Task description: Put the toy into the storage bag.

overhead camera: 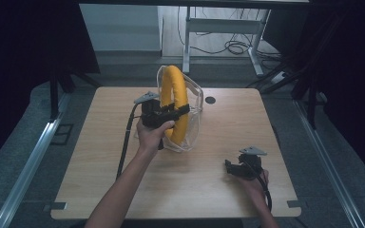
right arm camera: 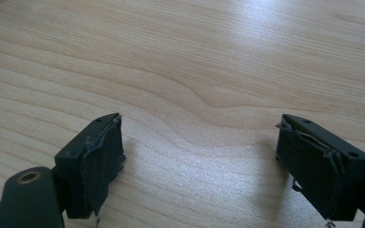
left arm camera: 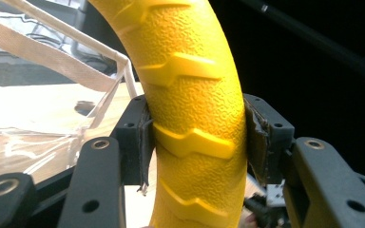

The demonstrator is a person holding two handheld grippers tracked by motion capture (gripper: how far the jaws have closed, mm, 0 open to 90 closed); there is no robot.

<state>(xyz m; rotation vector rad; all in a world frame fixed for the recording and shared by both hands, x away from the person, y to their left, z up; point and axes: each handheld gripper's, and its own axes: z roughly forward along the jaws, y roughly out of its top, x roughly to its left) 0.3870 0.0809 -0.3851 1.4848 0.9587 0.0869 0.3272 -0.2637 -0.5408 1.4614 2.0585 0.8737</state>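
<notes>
Wooden table (overhead camera: 100,180) carries all items; a small dark round hole (overhead camera: 210,100) sits in its far part, just right of the work.

Clear plastic bag (overhead camera: 196,102) stands near the table's far middle, edged with pale tape; it partly wraps the ring, its wall rising behind and to the right of it.

Yellow ring (overhead camera: 173,88) stands upright on edge inside the bag's opening; its surface is pebbled with raised zigzag ribs, seen close in the left gripper view (left arm camera: 195,109).

Left gripper (overhead camera: 168,113) is held above the table at the ring's near-left side; its jaws are clamped across the ring's tube, one pad pressing each flank, as the left gripper view (left arm camera: 195,142) confirms; a black cable (overhead camera: 126,137) trails from it toward the near edge.

Right gripper (overhead camera: 229,167) rests low at the near right of the table, well apart from ring and bag; its jaws stand spread with bare wood between them (right arm camera: 199,152); pad facings are frayed.
</notes>
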